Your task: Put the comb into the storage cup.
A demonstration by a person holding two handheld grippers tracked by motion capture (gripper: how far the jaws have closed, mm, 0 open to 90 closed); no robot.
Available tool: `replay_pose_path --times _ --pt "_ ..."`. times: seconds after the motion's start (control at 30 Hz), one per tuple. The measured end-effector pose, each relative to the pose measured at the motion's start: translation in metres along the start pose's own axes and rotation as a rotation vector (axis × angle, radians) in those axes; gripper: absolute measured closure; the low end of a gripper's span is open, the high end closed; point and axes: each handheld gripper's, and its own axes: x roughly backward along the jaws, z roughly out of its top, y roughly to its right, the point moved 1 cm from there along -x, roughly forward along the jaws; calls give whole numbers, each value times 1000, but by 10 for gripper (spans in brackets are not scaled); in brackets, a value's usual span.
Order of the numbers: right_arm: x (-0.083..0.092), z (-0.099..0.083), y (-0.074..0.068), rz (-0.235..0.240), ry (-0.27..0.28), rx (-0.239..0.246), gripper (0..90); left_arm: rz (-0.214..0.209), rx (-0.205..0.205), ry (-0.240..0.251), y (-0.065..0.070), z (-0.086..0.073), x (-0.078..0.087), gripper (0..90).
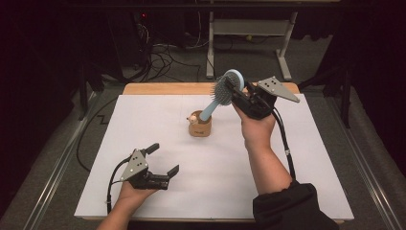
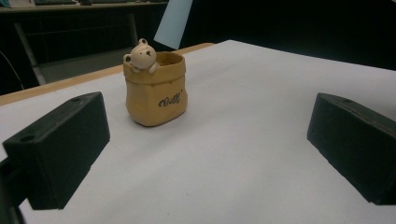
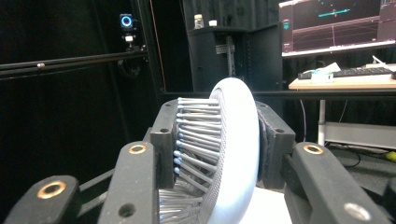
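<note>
We have the right gripper (image 1: 238,96) raised near the far edge of the tabletop (image 1: 287,158), right of centre, jaws clenched on the head of the light-blue hairbrush (image 1: 225,88). In the right gripper view the brush head (image 3: 231,154) sits edge-on between the two black pads, bristles facing the left pad, smooth back against the right one. From above, the brush hangs tilted: head up at the gripper, handle sloping down and left so its end reaches the mouth of the tan bear pot (image 1: 199,125); we can't tell whether it touches the rim or sits inside. The pot stands upright on the white sheet, near the middle of the far edge, with a small bear figure at its rim (image 2: 142,56). Our left gripper (image 1: 162,160) rests low near the near-left corner, jaws released and wide apart, nothing between them; it points at the pot (image 2: 156,91), well apart from it.
</note>
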Motion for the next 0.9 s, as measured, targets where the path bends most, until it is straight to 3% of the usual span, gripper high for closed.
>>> replay_pose_path --times 0.4,0.9 --pt "-19 -8 -1 -10 -13 6 593 0 -1 0 -1 0 0 0" --pt "-28 -18 -2 -28 -25 5 593 3 3 4 -2 0 2 0"
